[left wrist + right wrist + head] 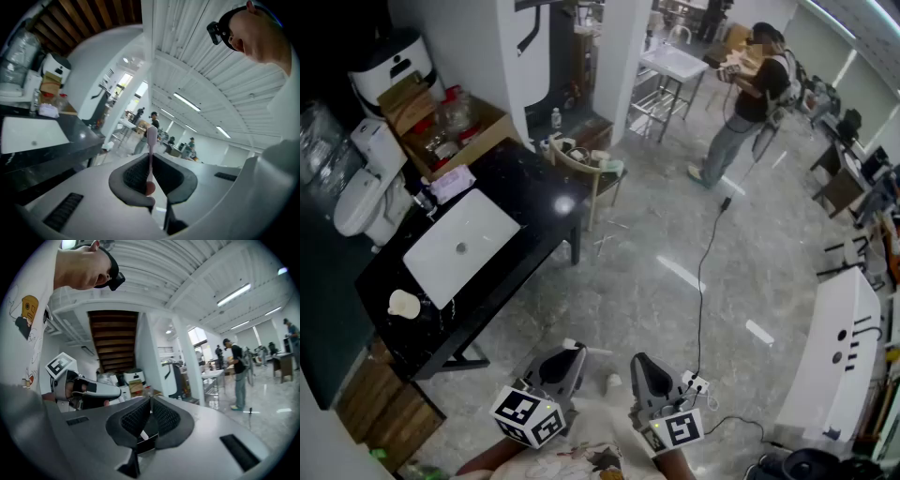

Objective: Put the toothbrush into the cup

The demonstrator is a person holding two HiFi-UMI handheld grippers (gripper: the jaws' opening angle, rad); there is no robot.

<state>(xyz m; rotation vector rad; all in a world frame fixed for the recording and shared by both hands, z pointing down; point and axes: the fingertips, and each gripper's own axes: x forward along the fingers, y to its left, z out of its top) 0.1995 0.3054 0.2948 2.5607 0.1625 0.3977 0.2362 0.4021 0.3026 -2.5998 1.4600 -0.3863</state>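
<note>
Gripping toothbrush (pixel 151 140) upright, head clear above left claw (pixel 151 164), pinched nearly shut on its handle; likely a carry hold. Right claw (pixel 150 403) closed, empty. Target cup (pixel 403 303) sits on bench (pixel 539 187), ten o'clock of claws, well apart.

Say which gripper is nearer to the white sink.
Left. In the head view the left gripper, holding the toothbrush, is lower right of the sink; the right gripper is farther right.
</note>
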